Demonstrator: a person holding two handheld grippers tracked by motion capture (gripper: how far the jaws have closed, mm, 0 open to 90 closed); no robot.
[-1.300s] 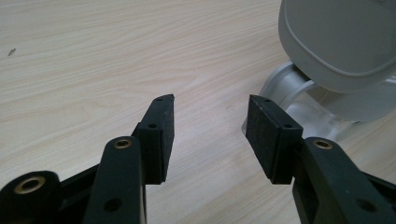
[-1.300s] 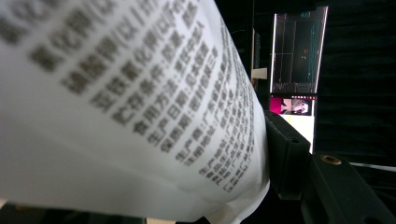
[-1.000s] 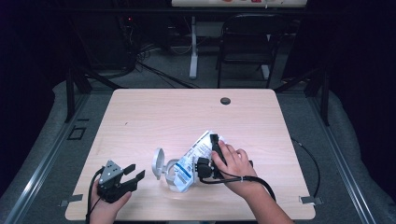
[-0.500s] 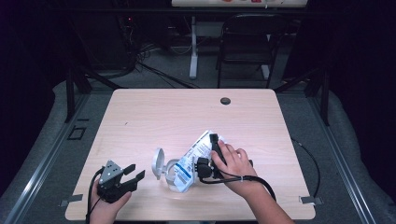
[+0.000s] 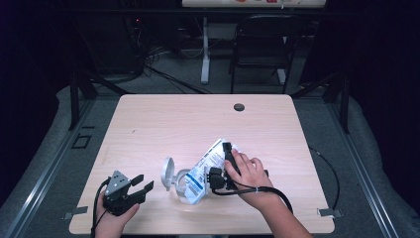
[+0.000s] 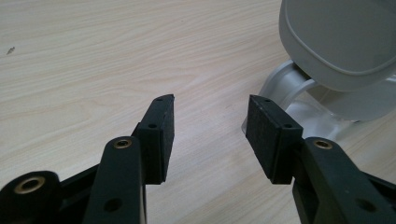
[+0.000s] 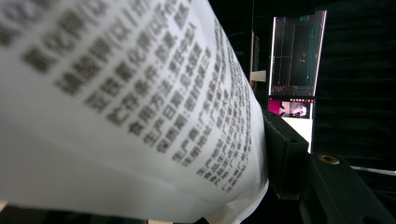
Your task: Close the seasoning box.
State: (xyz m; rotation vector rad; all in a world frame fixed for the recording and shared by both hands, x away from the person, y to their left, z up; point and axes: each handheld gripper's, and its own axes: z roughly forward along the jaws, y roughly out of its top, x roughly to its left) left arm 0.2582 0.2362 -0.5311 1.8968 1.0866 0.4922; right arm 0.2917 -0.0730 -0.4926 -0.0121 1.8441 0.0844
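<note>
Even overhead light brightens the pale wooden table (image 5: 188, 124), while the surroundings from nine through three o'clock sink into darkness. In the right gripper view, the white printed pouch (image 7: 116, 107) sits too near and blurs toward nine o'clock.

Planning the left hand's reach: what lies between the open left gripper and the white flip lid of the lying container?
Bare wood. In the left gripper view, the left gripper has only light wooden table before the round white flip lid; the high view agrees.

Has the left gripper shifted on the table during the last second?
No. The left gripper keeps its place near the table's front-left corner, beside the container's open lid.
</note>
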